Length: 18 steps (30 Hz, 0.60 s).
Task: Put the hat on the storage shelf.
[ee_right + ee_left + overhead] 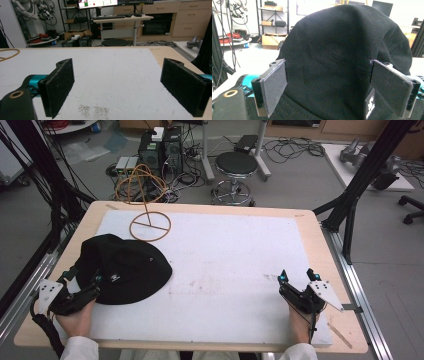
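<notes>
Two hand-held grippers low over the worktop, left hand-held gripper jaws wide, straddling black hat at worktop's left, pads not pressing, right hand-held gripper wide, empty.

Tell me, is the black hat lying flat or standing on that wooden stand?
Lying on the table. The black hat rests on the white mat, apart from the wooden stand.

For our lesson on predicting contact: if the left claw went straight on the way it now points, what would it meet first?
The black hat. The left claw stands open with the hat's crown directly ahead between its jaws; whether the pads already touch the fabric is unclear.
</notes>
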{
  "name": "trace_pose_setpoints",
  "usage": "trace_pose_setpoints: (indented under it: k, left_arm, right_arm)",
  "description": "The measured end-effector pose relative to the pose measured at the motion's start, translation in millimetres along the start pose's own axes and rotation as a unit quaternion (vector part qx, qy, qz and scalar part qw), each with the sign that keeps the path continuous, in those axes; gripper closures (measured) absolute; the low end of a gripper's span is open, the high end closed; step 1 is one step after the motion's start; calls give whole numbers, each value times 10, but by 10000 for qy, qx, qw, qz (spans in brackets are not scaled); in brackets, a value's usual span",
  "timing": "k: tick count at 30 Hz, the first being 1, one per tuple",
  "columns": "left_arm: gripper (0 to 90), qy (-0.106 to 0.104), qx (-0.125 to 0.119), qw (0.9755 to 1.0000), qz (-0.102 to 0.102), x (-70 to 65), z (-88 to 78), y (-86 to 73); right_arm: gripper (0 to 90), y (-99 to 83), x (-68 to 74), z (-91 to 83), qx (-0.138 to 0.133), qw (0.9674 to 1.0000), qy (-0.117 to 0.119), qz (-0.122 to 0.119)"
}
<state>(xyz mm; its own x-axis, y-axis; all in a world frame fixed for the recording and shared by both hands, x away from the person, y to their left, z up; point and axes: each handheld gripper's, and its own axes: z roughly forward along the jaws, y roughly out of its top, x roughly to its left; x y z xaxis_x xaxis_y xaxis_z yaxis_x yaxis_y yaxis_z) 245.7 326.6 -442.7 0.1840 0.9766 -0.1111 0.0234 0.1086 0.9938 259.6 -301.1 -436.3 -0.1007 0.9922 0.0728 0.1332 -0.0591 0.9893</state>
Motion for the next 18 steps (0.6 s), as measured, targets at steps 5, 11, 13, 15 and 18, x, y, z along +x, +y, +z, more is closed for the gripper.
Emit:
trace_pose_setpoints:
  k: [5, 11, 13, 15, 18]
  left_arm:
    - [145, 3, -10, 10000, -1, 0, -3, 1]
    - [145, -27, 10, 10000, 8, -8, 5, -2]
    - [145, -32, 14, 10000, -1, -6, 8, -4]
    - [145, -32, 7, 10000, -5, -5, 8, -4]
    - [145, -30, 10, 10000, 1, -4, 6, -4]
  right_arm:
    - [111, 1, 2, -8, -16, 10000, 3, -18]
    - [111, 0, -4, -3, -2, 10000, -3, 13]
    - [111, -1, -4, -2, 5, 10000, 1, 24]
    - [111, -1, -4, -2, 6, 10000, 0, 30]
    - [111, 0, -4, -2, -2, 10000, 5, 27]
